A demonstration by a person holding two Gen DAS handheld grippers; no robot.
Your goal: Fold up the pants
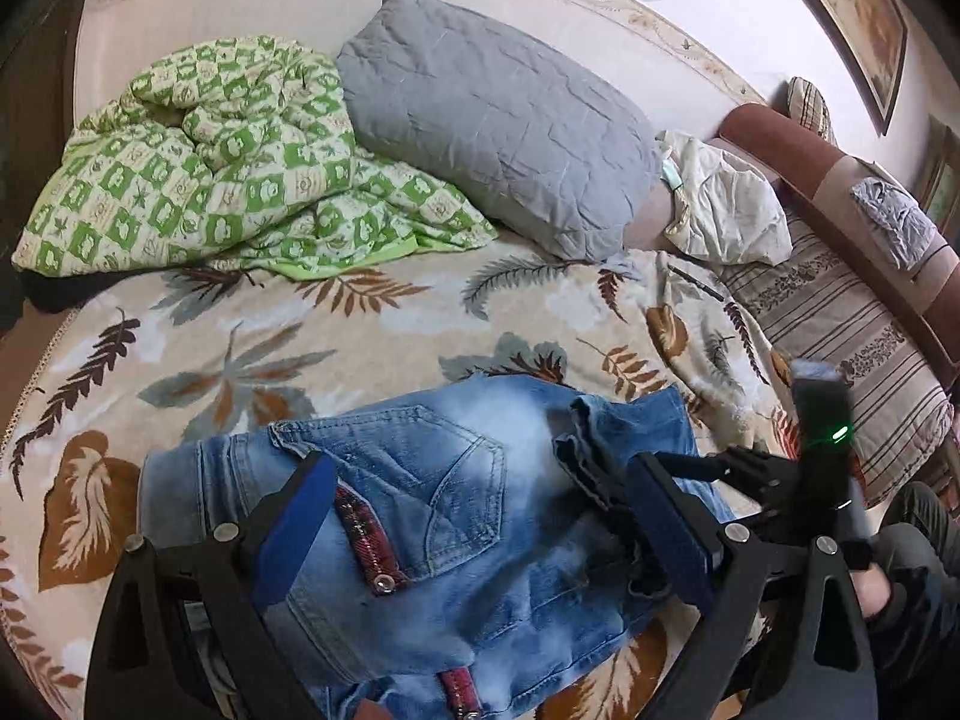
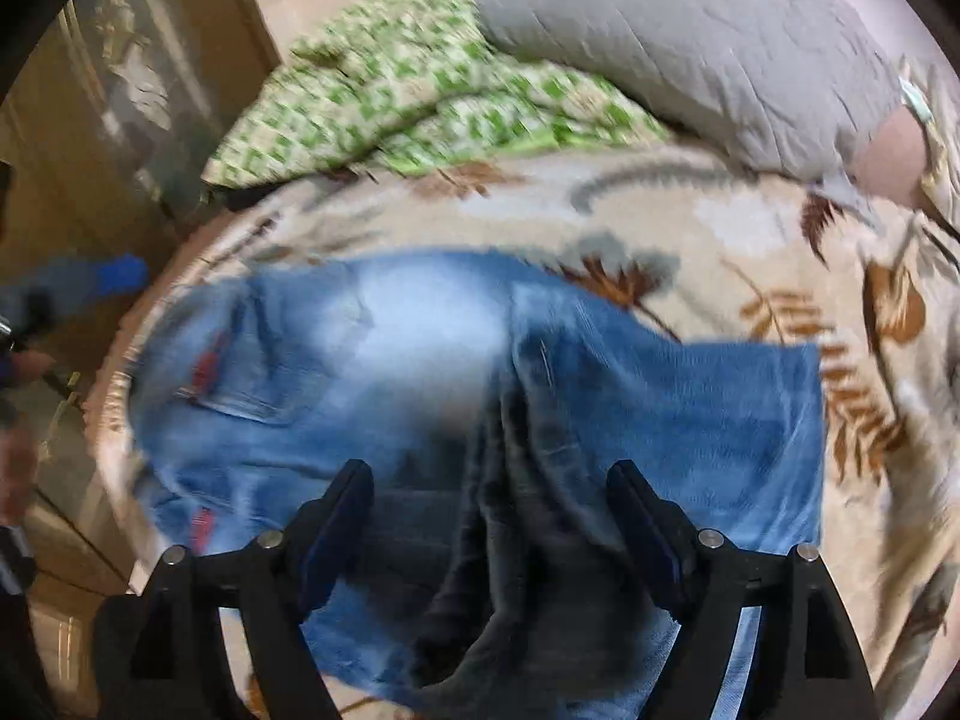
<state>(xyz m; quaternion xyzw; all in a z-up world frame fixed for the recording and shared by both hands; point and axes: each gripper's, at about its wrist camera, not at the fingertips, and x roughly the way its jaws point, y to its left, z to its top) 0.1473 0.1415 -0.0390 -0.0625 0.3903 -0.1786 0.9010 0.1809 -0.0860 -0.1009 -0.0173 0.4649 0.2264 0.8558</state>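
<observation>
Faded blue jeans [image 1: 432, 516] lie folded on the leaf-patterned blanket [image 1: 300, 324], back pocket and a red-trimmed flap facing up. My left gripper [image 1: 480, 492] is open, its jaws wide apart just above the jeans' waist end. The right gripper shows at the right edge of the left wrist view [image 1: 696, 468], by the jeans' cuff end. In the blurred right wrist view the jeans [image 2: 690, 420] fill the middle and my right gripper [image 2: 489, 492] is open over a dark fold of denim, holding nothing.
A green checked quilt [image 1: 198, 162] and a grey pillow [image 1: 498, 120] lie at the back of the bed. A cream cloth [image 1: 726, 204] and a striped cushion [image 1: 840, 324] sit at the right. A wooden cabinet [image 2: 120, 120] stands left of the bed.
</observation>
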